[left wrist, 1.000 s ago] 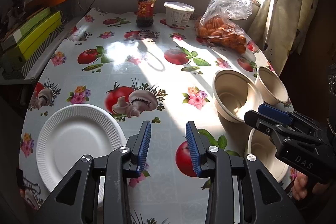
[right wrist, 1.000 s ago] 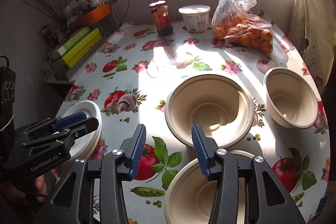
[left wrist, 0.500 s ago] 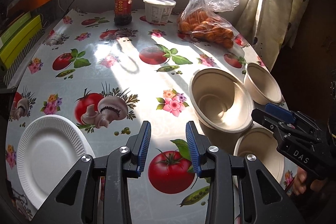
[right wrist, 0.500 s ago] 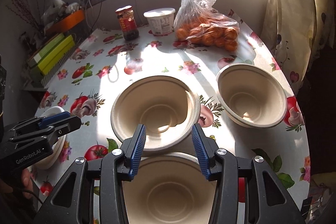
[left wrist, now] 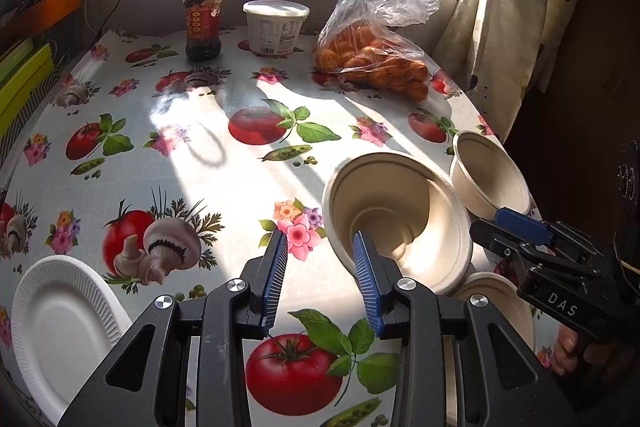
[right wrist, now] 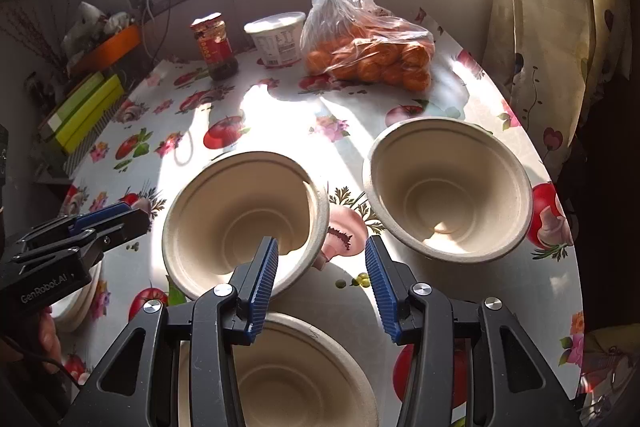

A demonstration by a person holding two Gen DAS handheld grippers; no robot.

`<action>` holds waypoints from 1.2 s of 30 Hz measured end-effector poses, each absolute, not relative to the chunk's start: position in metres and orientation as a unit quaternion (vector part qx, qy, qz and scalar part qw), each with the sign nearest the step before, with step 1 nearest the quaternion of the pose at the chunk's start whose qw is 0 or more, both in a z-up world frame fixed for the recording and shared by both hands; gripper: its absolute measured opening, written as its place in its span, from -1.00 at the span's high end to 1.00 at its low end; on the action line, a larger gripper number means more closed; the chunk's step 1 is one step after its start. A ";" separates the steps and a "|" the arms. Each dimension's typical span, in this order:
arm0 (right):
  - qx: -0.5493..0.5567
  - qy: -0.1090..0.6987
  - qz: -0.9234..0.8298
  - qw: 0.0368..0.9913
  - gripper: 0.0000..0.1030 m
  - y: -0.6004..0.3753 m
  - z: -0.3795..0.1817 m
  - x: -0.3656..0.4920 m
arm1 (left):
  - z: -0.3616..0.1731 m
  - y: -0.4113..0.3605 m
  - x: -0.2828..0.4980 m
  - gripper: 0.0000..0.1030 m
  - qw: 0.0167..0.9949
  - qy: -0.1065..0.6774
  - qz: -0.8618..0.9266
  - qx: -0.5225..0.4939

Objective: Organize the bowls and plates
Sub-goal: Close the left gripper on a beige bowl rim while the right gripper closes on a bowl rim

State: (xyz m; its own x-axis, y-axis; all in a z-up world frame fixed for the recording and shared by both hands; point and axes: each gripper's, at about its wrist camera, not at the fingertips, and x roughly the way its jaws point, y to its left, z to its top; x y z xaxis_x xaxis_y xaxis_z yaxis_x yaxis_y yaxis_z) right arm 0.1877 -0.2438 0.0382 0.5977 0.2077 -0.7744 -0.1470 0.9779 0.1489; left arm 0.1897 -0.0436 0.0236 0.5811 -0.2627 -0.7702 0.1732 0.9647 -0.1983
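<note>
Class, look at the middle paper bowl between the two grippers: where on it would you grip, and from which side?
Grip the middle bowl by its thin near rim, one finger inside, one outside, coming from above and the near side with the open right gripper. It sits upright; its walls flare too wide to span.

Three beige bowls (right wrist: 244, 219) upright, clustered at right; white plate (left wrist: 60, 327) far left
</note>
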 end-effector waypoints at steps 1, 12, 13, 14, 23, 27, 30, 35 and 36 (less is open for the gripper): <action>0.032 0.439 0.099 0.893 0.12 -0.244 0.037 0.190 | 0.022 -0.045 0.192 0.31 0.886 0.444 -0.122 -0.050; 0.032 0.452 0.113 0.884 0.25 -0.243 0.026 0.202 | 0.011 -0.055 0.203 0.31 0.878 0.456 -0.137 -0.053; 0.033 0.455 0.114 0.883 0.26 -0.243 0.025 0.203 | 0.011 -0.055 0.204 0.30 0.877 0.457 -0.136 -0.053; 0.034 0.457 0.116 0.881 0.29 -0.242 0.023 0.204 | 0.010 -0.055 0.205 0.30 0.877 0.458 -0.135 -0.052; 0.049 0.461 0.124 0.877 0.49 -0.242 0.018 0.206 | 0.003 -0.054 0.209 0.42 0.872 0.466 -0.138 -0.057; 0.048 0.461 0.126 0.877 0.53 -0.240 0.018 0.206 | 0.003 -0.053 0.210 0.50 0.871 0.468 -0.139 -0.060; 0.046 0.460 0.128 0.878 0.55 -0.238 0.019 0.206 | 0.002 -0.053 0.211 0.60 0.870 0.468 -0.139 -0.063; 0.047 0.459 0.128 0.878 0.60 -0.237 0.019 0.206 | 0.001 -0.053 0.212 0.68 0.870 0.469 -0.140 -0.063; 0.047 0.459 0.128 0.878 0.61 -0.237 0.019 0.206 | 0.001 -0.054 0.212 0.68 0.870 0.469 -0.140 -0.063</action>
